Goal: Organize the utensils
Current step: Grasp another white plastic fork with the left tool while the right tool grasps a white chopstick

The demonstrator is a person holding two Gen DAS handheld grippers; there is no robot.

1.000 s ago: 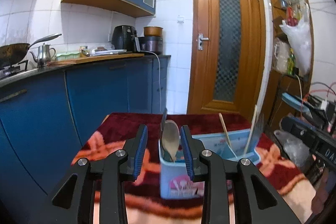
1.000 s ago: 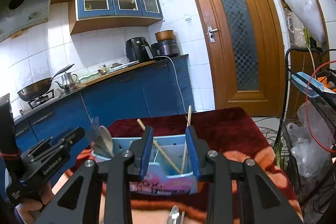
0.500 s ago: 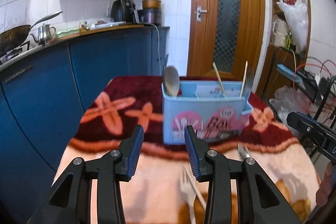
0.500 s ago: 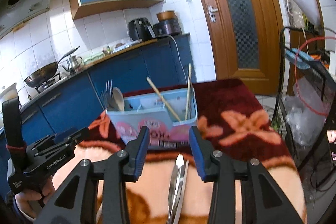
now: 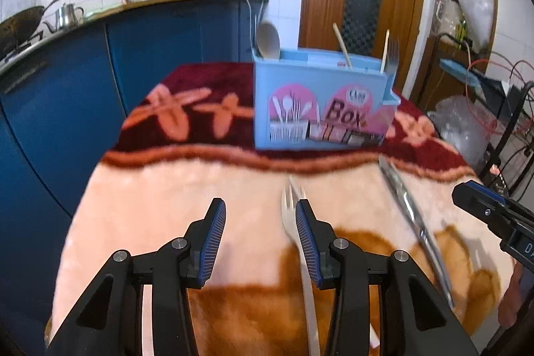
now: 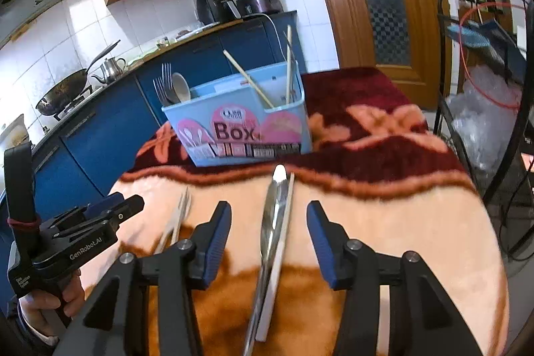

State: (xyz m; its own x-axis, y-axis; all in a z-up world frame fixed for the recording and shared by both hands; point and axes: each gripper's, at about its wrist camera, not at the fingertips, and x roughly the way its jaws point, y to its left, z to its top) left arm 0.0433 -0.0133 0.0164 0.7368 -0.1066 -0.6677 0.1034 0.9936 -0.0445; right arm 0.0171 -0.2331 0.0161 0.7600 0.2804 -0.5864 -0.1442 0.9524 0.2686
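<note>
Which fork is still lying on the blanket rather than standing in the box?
The pale fork lies flat beside the left tongs; the metal forks stand in the blue box.

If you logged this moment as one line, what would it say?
left gripper: open, empty, beside fork | right gripper: open, over knife | box: holds spoon, forks, chopsticks
</note>
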